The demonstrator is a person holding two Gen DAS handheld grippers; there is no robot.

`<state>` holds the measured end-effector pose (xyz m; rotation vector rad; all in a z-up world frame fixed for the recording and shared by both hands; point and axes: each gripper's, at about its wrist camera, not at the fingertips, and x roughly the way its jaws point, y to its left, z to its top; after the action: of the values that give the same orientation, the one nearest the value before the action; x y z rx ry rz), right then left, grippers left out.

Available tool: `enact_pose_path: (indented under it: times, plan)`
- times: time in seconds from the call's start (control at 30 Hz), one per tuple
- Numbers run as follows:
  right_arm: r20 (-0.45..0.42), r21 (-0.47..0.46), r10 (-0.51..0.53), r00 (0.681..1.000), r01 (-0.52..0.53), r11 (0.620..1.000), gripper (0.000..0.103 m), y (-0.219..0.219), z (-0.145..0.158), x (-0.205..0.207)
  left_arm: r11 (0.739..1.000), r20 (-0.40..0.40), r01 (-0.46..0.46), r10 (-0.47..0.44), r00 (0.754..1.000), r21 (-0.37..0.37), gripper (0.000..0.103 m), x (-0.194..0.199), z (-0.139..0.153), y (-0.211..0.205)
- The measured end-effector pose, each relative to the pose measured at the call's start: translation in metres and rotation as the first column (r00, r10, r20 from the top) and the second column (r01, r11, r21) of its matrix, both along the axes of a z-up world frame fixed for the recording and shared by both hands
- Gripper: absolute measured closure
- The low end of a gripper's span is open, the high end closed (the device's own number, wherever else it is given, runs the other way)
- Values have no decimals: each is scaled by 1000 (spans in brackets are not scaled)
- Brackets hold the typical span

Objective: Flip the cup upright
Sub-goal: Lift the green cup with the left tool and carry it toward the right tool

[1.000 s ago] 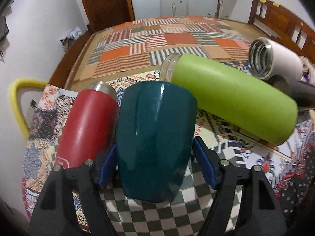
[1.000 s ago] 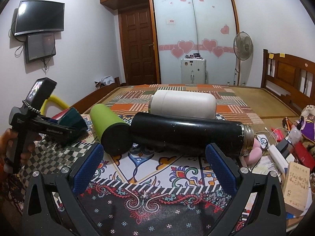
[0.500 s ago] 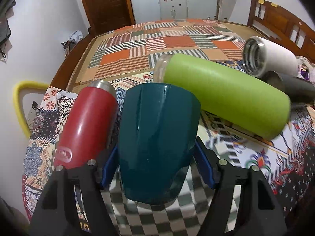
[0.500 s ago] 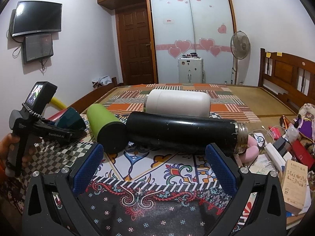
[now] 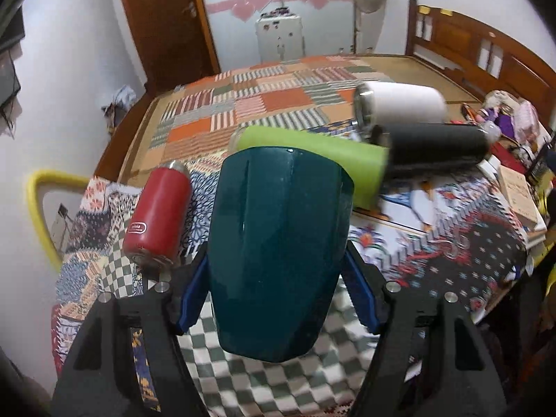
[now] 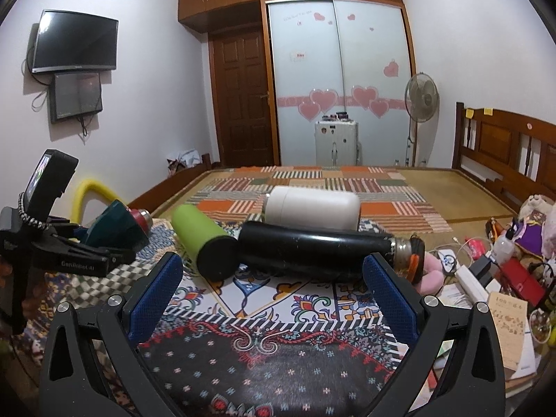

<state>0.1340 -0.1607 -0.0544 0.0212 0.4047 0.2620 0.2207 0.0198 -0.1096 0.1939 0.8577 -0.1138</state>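
Observation:
A dark teal cup point(image 5: 278, 243) is clamped between the blue pads of my left gripper point(image 5: 278, 285), lifted above the checked cloth, lying along the fingers with its wide end pointing away from me. It also shows at the left of the right wrist view point(image 6: 116, 226), held by my left gripper point(image 6: 100, 253). My right gripper point(image 6: 272, 295) is open and empty, low over the patterned cloth, in front of a black flask point(image 6: 319, 253).
On the cloth lie a red flask point(image 5: 160, 219), a lime green flask point(image 5: 312, 160), a white flask point(image 5: 399, 106) and the black flask point(image 5: 438, 146). Boxes and clutter point(image 6: 504, 278) fill the right side. A bed with patchwork mat point(image 5: 264, 104) lies beyond.
My left gripper has lifted the teal cup up and back from the flasks, which now look smaller and farther. My right gripper has stayed open and tilted up a little.

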Motion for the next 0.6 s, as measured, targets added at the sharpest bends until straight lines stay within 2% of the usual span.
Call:
enact_pose_path:
  times: [0.27,0.6]
  plan:
    - [46,9,6,999,-6,1000,0,-4,18,-26,995,21,100,-99,995,-17,33,-33,2,-47]
    - [51,7,-6,999,6,1000,0,-15,17,-37,986,-20,158,-159,987,-47,33,-32,-23,-90]
